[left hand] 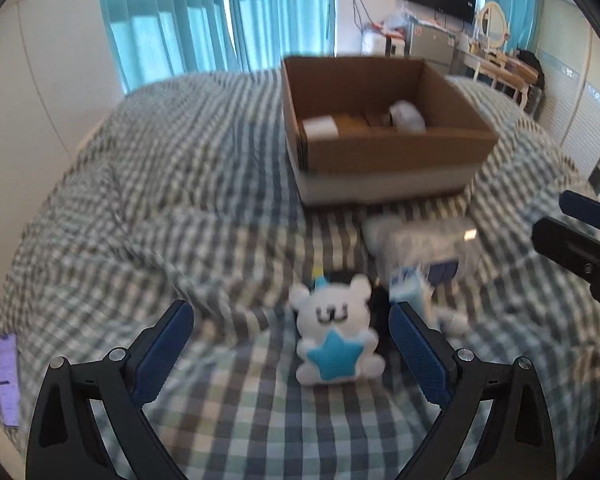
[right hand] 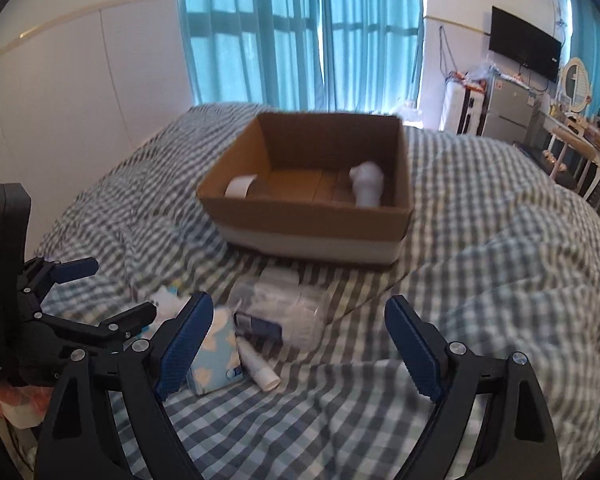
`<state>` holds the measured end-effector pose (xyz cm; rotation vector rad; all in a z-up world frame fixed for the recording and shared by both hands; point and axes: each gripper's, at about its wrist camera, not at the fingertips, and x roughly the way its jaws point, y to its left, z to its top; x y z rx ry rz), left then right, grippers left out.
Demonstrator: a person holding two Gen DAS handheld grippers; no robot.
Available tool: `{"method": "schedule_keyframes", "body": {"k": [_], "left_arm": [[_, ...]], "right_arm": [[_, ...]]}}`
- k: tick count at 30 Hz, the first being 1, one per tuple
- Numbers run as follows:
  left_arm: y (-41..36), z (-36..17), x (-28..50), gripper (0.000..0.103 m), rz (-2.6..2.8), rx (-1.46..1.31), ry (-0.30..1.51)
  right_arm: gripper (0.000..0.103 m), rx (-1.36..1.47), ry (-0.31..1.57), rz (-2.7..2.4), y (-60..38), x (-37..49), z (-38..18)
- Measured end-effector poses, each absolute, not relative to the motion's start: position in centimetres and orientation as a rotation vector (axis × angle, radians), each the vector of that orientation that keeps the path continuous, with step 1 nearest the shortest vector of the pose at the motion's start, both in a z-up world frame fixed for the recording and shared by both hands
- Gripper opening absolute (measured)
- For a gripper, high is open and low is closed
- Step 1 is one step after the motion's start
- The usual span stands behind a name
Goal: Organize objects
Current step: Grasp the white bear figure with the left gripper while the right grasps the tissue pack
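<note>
An open cardboard box [left hand: 384, 152] [right hand: 312, 216] stands on the checked bed, with a white object [right hand: 367, 183] and a paper label inside. In front of it lie a white bear plush with a blue star [left hand: 334, 342], a light blue tissue pack [right hand: 216, 356], a clear plastic package [right hand: 288, 308] [left hand: 424, 244] and a small white tube [right hand: 258, 366]. My left gripper [left hand: 292, 344] is open, low over the bed, with the bear near its right finger. My right gripper [right hand: 300, 340] is open and empty, with the tissue pack beside its left finger.
The checked quilt [left hand: 180, 208] is rumpled into folds to the left of the box. A purple strip [left hand: 7, 380] lies at the bed's left edge. Blue curtains [right hand: 300, 40], a wall TV [right hand: 524, 44] and a dressing table [right hand: 576, 128] stand beyond the bed.
</note>
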<state>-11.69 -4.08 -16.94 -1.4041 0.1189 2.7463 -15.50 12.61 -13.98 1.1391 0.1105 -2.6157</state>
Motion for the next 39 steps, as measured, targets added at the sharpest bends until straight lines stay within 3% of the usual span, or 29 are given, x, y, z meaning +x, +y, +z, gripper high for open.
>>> {"method": "schedule_keyframes", "body": {"k": [9, 13, 22, 27, 33, 37, 39], "left_arm": [[-3.4, -20.1, -12.7, 0.098, 2.653, -1.488, 0.124], [-3.3, -20.6, -12.9, 0.053, 2.575, -1.479, 0.070], [-5.1, -18.4, -12.3, 0.053, 2.654, -1.445, 0.033], [-5.6, -17.2, -11.8, 0.053, 2.752, -1.409, 0.164], [-7.3, -17.8, -12.2, 0.053, 2.755, -1.440, 0.080], [-7.7, -18.3, -12.6, 0.052, 2.729, -1.451, 0.037], [-7.6, -18.5, -12.8, 0.052, 2.720, -1.452, 0.030]], "right_arm": [[0.088, 1.240, 0.053, -2.555, 12.4, -16.0, -16.5], [0.088, 1.252, 0.070, -2.547, 11.9, -16.0, -17.0], [0.088, 1.248, 0.172, -2.498, 9.6, -15.5, -17.5], [0.088, 1.275, 0.175, -2.400, 7.8, -15.9, -18.7], [0.087, 1.344, 0.231, -2.286, 5.5, -16.3, -20.8], [0.071, 1.388, 0.274, -2.262, 4.7, -16.4, -21.8], [0.057, 1.409, 0.285, -2.257, 4.5, -16.6, -22.1]]}}
